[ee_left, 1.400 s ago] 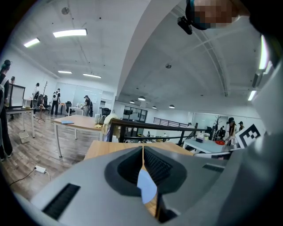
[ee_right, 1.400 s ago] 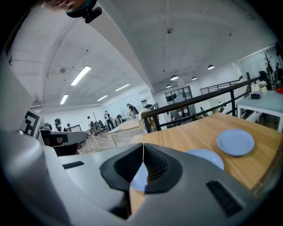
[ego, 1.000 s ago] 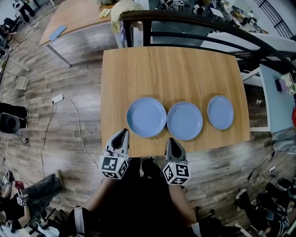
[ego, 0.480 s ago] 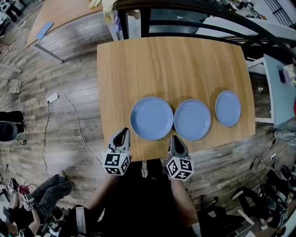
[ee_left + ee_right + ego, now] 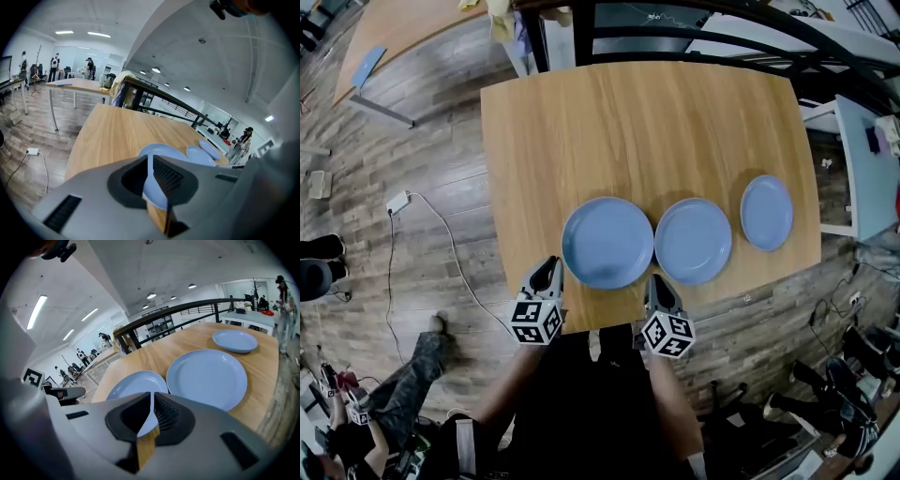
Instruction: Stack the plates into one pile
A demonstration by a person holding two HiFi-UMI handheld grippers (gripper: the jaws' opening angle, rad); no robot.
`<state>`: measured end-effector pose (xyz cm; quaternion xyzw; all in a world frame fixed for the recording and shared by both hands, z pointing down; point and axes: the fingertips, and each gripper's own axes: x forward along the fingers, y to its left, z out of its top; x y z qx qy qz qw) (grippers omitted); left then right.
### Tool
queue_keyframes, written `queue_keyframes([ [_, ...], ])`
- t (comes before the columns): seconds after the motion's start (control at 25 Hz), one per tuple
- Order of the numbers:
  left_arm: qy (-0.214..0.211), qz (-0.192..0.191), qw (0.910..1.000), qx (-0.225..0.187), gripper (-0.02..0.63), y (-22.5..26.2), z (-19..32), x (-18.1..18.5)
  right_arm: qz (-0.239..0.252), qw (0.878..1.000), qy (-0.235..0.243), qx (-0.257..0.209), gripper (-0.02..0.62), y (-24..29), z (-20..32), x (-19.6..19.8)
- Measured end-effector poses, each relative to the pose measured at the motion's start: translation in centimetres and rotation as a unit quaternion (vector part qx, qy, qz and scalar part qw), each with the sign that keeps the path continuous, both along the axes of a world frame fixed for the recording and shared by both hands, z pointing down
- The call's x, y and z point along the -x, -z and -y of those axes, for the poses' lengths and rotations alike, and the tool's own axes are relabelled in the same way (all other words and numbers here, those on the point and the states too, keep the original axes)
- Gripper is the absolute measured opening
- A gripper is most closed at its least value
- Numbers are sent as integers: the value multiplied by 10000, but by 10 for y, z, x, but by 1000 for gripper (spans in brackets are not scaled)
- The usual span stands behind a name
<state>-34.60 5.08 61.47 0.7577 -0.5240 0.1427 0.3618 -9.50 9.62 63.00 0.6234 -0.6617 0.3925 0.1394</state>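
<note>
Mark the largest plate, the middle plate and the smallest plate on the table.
largest plate (image 5: 607, 242): head view, centre of its well.
middle plate (image 5: 693, 240): head view, centre of its well.
smallest plate (image 5: 767, 212): head view, centre of its well.

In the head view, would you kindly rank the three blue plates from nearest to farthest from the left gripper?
1. Large plate, on the left, just ahead of the left gripper.
2. Middle plate, centre of the row.
3. Small plate, far right.
</note>
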Motion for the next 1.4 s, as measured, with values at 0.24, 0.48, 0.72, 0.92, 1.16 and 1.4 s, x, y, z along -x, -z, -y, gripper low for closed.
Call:
queue_keyframes([
  [0.24, -42, -98, 9991, 422, 56, -33, 4, 3, 76, 9996, -201, 191, 36, -19, 2, -2],
  [0.48, -252, -155, 9959, 857, 141, -59, 1, 0, 178, 9977, -379, 536, 45, -49, 0, -5],
  [0.72, -330, -188, 9932, 1102, 160, -77, 3, -6, 293, 9953, -443, 810, 100, -69, -3, -6],
  [0.92, -389, -253, 9900, 1335, 175, -88, 3, -11, 335, 9939, -485, 934, 101, -78, -3, -7],
  [1.16, -359, -168, 9888, 1442, 172, -100, 3, -8, 401, 9930, -471, 1008, 97, -85, -2, -4],
  [1.4, -237, -156, 9881, 1510, 109, -107, 7, -3, 486, 9920, -542, 1036, 70, -89, 1, 1],
])
